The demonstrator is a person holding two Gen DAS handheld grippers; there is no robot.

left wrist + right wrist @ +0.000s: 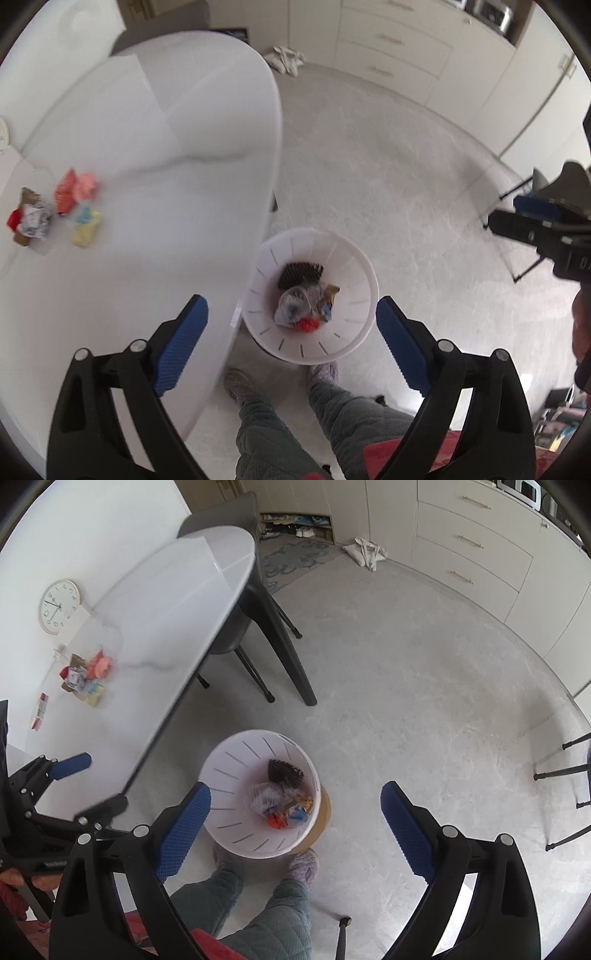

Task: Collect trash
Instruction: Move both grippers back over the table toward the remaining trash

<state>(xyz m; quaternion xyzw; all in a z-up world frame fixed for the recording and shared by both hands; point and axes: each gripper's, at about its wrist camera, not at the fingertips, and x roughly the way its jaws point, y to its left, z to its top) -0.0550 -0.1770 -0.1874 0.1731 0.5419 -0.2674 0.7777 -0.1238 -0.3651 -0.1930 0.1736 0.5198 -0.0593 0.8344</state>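
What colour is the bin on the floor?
White, with thin dark slits around its wall; the bin shows best in the right wrist view.

The left gripper [291,345] is hanging with its blue-padded jaws spread wide and empty above a round white plastic bin [360,291] holding a clear crumpled cup [293,304] and red scrap [308,325]. Crumpled colourful wrappers [74,206] are lying on the white surface [166,155].

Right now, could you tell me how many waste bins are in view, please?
1: the white waste bin stands on the floor beside the table, at the person's feet. Others may be out of view.
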